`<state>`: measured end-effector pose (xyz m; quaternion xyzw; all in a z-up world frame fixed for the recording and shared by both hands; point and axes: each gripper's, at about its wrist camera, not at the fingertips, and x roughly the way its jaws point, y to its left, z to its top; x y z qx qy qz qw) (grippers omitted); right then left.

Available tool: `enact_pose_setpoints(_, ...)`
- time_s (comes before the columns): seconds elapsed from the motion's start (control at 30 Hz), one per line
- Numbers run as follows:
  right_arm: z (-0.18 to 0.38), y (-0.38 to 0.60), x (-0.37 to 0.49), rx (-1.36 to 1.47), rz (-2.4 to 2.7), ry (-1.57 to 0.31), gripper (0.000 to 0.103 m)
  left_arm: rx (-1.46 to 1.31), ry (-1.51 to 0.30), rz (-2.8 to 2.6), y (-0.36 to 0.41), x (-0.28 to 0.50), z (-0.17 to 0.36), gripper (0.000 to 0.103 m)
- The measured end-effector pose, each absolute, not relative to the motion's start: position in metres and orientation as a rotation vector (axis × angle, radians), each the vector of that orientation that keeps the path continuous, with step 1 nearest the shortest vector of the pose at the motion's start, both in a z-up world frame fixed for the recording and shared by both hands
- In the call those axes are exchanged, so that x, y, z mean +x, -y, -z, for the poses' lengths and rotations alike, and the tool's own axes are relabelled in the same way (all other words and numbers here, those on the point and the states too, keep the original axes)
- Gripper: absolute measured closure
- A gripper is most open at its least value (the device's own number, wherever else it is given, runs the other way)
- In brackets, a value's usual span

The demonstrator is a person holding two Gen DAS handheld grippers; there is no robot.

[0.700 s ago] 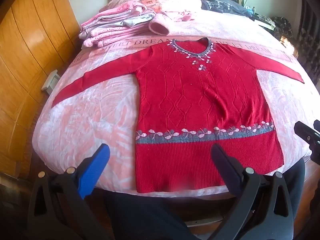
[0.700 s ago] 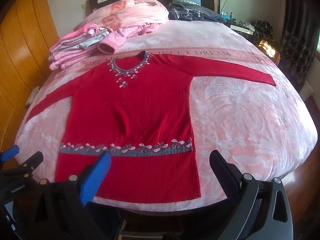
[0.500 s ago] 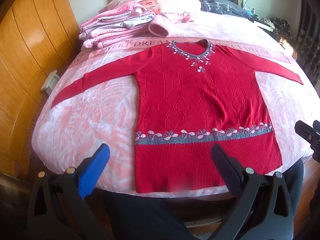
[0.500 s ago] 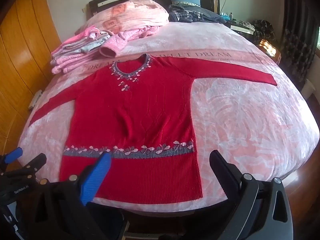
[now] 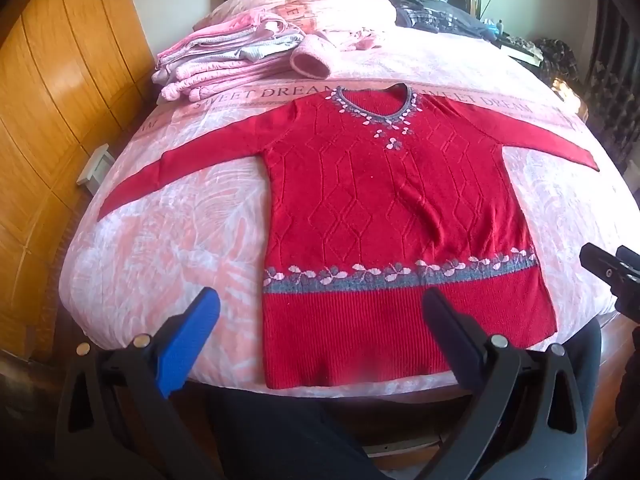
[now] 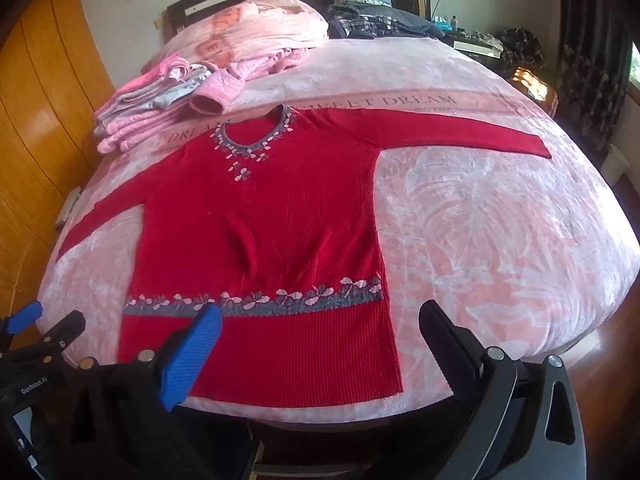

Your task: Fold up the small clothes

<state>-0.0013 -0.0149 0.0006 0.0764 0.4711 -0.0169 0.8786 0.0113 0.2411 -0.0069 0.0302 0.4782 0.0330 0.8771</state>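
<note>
Sweater [image 5: 396,216] flat on bed [image 5: 168,240]; both tools agape, clear of hem.

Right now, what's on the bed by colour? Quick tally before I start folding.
Red: 1, the sweater spread flat, sleeves out.
Pink: 2, the stack of folded clothes and the bundled blanket near the headboard.
Dark: 1, the plaid heap.
Total: 4.
</note>
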Motion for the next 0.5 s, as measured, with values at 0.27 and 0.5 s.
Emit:
enact_pose_setpoints(0.27,0.0015,0.0127,-0.0013,0.13,0.043,-0.979,0.004,0.063,-0.997,-0.07,-0.2411,0.0106,0.008,0.003)
enact_pose_setpoints(0.5,0.0017,0.0141,-0.0018,0.13,0.041,-0.977,0.004,0.061,-0.997,-0.071,-0.2412,0.0112,0.008,0.003)
